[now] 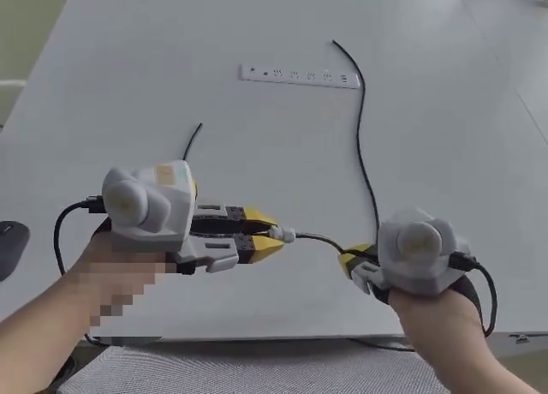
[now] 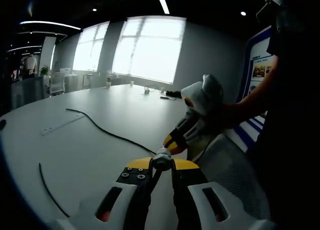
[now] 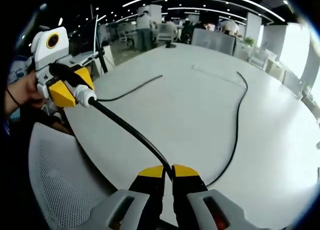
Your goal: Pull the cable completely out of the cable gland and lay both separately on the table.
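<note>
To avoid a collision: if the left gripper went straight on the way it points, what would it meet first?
Likely the right gripper, holding the cable just beyond the gland; depth is unclear.

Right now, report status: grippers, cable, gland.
Left gripper shut on cable gland. Right gripper shut on cable. Cable not yet out of cable gland. Power strip lies well beyond, not in the way.

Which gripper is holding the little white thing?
The left gripper: its yellow tips clamp the white cable gland. The right gripper pinches only the black cable.
</note>
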A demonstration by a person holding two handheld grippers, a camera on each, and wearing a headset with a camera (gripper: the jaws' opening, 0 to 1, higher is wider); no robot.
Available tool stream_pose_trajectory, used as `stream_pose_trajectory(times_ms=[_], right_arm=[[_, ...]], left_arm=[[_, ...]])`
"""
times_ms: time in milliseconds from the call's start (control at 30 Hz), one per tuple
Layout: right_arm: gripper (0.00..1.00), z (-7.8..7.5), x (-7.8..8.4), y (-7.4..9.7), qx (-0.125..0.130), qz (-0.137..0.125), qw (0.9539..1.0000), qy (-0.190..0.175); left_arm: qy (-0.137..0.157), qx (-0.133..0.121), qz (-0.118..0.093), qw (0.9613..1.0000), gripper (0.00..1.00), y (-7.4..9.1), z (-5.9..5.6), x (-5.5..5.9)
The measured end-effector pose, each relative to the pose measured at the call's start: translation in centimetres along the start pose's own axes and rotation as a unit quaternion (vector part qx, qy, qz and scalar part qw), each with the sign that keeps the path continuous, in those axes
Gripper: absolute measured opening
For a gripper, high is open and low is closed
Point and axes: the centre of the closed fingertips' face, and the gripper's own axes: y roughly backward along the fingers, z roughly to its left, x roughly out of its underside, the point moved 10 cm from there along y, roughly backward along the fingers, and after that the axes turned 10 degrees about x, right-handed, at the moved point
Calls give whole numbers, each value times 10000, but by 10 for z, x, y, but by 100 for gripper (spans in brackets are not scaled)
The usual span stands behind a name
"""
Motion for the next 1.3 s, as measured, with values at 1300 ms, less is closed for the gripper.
stream_pose_trajectory(times_ms=[1300], right_arm=[[8,64,-66,34,-82,-1212,9648,2331]], left_arm=[[-215,-386,275,9986,15,7,-1,-6]])
